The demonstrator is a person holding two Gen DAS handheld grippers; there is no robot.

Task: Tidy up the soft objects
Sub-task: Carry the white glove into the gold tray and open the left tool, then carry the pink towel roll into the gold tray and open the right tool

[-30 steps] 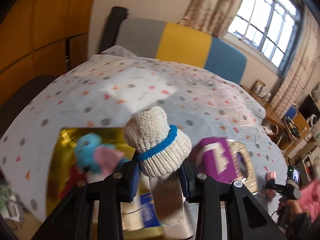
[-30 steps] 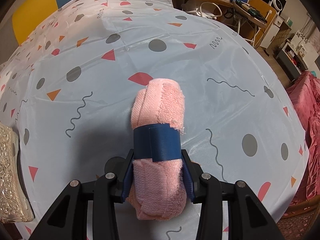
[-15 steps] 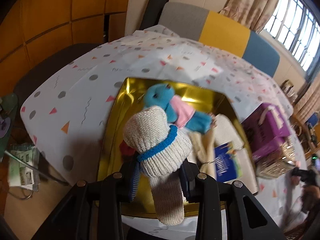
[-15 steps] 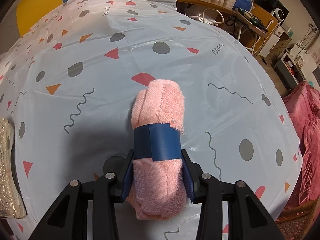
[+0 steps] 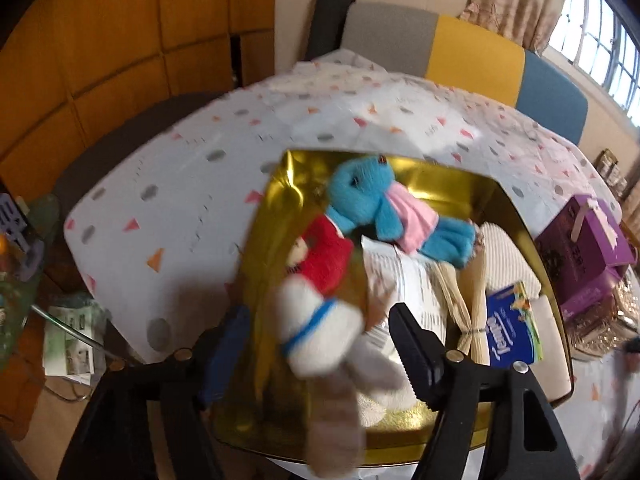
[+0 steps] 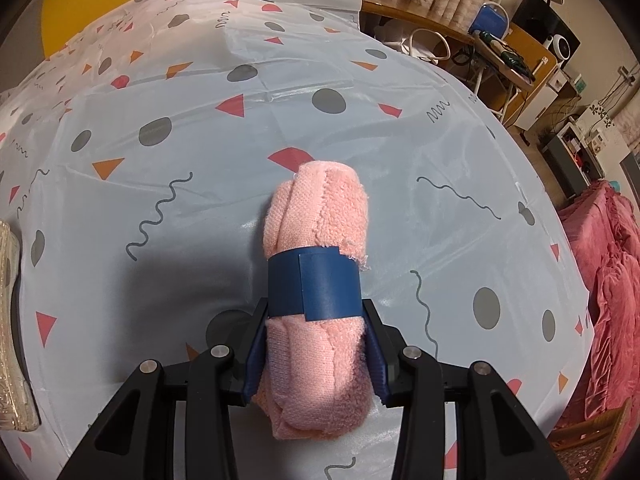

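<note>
In the left wrist view a cream knitted sock roll with a blue band (image 5: 320,332) is blurred between the fingers of my left gripper (image 5: 318,356). The jaws are opening and the pads stand clear of the roll, which hangs over the gold tray (image 5: 276,208). In the tray lie a blue plush toy with a pink scarf (image 5: 368,200), a red plush (image 5: 328,256), cream cloths and a blue packet (image 5: 510,332). In the right wrist view my right gripper (image 6: 316,356) is shut on a rolled pink towel with a blue band (image 6: 320,240), above the patterned tablecloth (image 6: 160,184).
A purple box (image 5: 584,256) stands right of the tray beside a glittery basket (image 5: 612,320). A grey, yellow and blue chair back (image 5: 472,48) is behind the table. Papers (image 5: 72,340) lie on the floor at left. A red blanket (image 6: 608,280) hangs off the table's right side.
My left gripper came down over the gold tray, then spread its fingers, and the sock roll slipped loose and tilted left. The right gripper kept its hold on the pink towel and stayed almost still.
</note>
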